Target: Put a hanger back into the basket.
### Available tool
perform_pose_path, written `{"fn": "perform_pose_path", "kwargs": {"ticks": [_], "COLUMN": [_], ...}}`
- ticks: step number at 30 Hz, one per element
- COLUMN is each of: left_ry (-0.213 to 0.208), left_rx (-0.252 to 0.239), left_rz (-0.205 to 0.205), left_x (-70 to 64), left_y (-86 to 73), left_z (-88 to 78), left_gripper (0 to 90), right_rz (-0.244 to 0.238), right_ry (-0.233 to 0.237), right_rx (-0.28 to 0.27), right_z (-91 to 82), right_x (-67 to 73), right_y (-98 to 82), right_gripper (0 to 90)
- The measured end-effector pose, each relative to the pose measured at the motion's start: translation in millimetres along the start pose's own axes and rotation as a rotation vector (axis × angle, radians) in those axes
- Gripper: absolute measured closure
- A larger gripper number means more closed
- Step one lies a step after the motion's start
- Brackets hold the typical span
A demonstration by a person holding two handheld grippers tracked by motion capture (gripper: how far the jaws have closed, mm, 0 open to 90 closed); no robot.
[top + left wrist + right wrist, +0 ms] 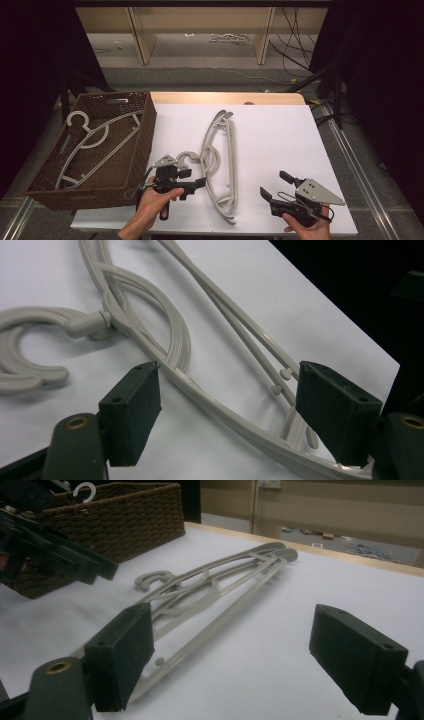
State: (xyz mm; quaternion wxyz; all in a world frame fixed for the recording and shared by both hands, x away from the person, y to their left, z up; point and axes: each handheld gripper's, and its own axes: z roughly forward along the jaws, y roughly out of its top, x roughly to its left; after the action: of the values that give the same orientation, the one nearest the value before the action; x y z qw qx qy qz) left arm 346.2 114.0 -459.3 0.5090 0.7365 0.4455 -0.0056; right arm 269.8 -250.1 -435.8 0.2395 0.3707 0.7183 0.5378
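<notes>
No text, label, brand, number or sign can be read anywhere in these views. The grey hangers [220, 160], the brown wicker basket [142, 145] and the white table [280, 140] carry no lettering, and the grippers' black jaws show plain surfaces without markings.

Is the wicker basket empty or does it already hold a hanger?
Not empty: a pale hanger lies inside the wicker basket, hook toward its far left corner.
</notes>
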Motion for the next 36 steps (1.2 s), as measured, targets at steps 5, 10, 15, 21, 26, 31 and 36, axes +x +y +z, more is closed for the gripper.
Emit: {"fn": "perform_pose_path", "kwargs": {"ticks": [5,10,15,21,26,31,36], "left_ry": [0.007,-0.020,-0.018,-0.014,0.009,0.006,-0.005], "left_rx": [0.045,0.066,0.084,0.079,0.088,0.072,0.057], "left_rz": [-0.040,-0.171,-0.232,-0.269,-0.281,-0.313,-0.354], "left_x": [5.2,16.1,25.5,35.7,41.1,42.9,47.6], "left_y": [1.2,4.8,6.0,6.8,5.9,6.4,6.7], "left_z": [14.0,26.1,40.1,48.8,54.8,59.0,62.7], "left_gripper": [27.1,31.9,37.5,42.8,45.8,49.0,57.0], "right_rz": [-0.025,-0.020,-0.012,-0.018,-0.015,-0.025,-0.014], "right_ry": [0.001,0.000,0.006,0.008,0.012,0.001,0.019], "right_rx": [0.018,0.009,0.005,0.008,0.006,0.030,-0.006], "right_z": [2.2,1.8,1.0,0.8,1.3,-0.4,3.1], "right_x": [1.6,0.2,-0.5,0.1,0.4,0.2,1.2], "right_y": [-0.1,-0.7,-0.5,-0.3,-0.2,0.7,-0.3], "right_gripper": [19.1,19.2,19.2,19.2,19.2,19.2,19.3]}}
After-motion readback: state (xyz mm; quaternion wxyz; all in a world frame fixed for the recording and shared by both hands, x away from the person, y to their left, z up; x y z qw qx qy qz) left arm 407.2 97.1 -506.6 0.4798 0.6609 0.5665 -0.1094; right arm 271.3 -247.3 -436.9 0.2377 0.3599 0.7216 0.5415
